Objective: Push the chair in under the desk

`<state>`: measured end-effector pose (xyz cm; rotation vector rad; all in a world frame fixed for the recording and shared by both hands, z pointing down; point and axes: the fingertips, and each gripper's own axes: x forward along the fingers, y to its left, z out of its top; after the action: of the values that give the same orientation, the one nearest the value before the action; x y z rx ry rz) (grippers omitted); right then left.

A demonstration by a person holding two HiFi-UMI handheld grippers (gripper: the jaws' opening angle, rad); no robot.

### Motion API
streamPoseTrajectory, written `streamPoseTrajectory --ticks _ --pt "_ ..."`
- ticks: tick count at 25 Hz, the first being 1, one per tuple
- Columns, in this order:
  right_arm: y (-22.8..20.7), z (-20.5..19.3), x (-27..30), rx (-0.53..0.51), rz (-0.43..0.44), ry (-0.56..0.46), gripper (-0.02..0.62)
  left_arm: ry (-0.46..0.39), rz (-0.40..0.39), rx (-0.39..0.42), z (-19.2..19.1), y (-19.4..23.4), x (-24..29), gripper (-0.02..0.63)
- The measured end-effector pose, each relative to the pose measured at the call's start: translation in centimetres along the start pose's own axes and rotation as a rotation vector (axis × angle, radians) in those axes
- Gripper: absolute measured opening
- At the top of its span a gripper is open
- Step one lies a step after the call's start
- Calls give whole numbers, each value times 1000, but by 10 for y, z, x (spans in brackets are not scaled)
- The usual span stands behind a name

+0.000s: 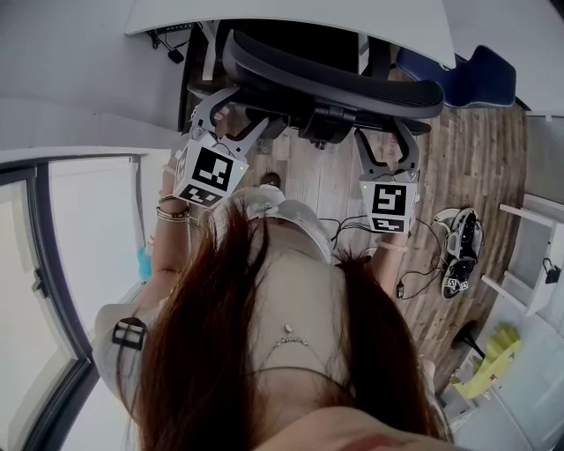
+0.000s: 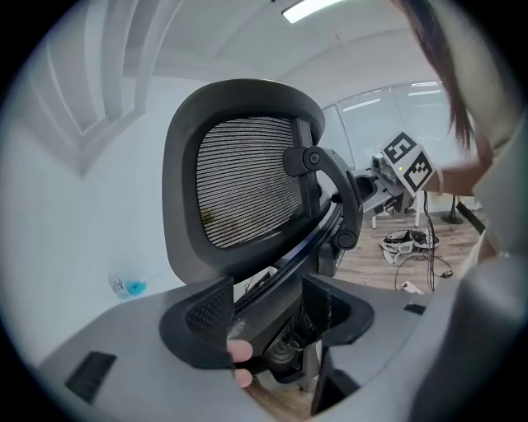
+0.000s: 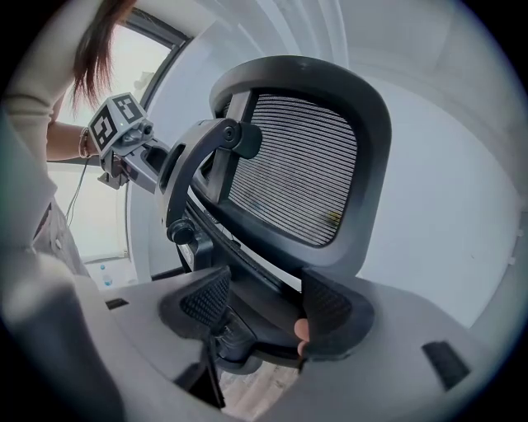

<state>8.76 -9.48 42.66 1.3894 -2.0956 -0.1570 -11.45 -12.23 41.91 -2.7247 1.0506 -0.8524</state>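
Observation:
A black mesh-back office chair (image 1: 335, 79) stands with its seat under the white desk (image 1: 291, 13), its backrest toward me. My left gripper (image 1: 231, 110) is at the backrest's left side and my right gripper (image 1: 386, 132) at its right side. In the left gripper view the gripper (image 2: 268, 317) is open, and the chair's (image 2: 247, 177) lower back frame lies between the jaws. The right gripper (image 3: 264, 309) is open too, with the chair's (image 3: 297, 165) frame in the gap. I cannot tell whether the pads touch the frame.
A blue seat (image 1: 467, 75) sits at the back right beside the desk. Shoes and cables (image 1: 458, 251) lie on the wooden floor to the right. A white shelf (image 1: 529, 255) stands at the right, a glass partition (image 1: 53, 264) on the left.

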Motion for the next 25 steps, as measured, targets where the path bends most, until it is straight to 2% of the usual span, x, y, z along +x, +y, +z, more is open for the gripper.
streamPoseTrajectory --ticks 6,10,16,22,25 --pt "-7 2 9 1 -7 -7 272 -6 -5 4 3 9 9 256" --pt "-7 2 11 -2 -3 -10 272 11 9 30 3 11 8 256" --pt "-9 2 13 -10 1 -23 272 17 29 26 3 13 11 256" --pt "-16 3 22 -11 11 -22 272 17 44 -49 5 18 22 256" --pt "-19 0 22 -7 15 -3 272 29 50 -53 7 19 23 256"
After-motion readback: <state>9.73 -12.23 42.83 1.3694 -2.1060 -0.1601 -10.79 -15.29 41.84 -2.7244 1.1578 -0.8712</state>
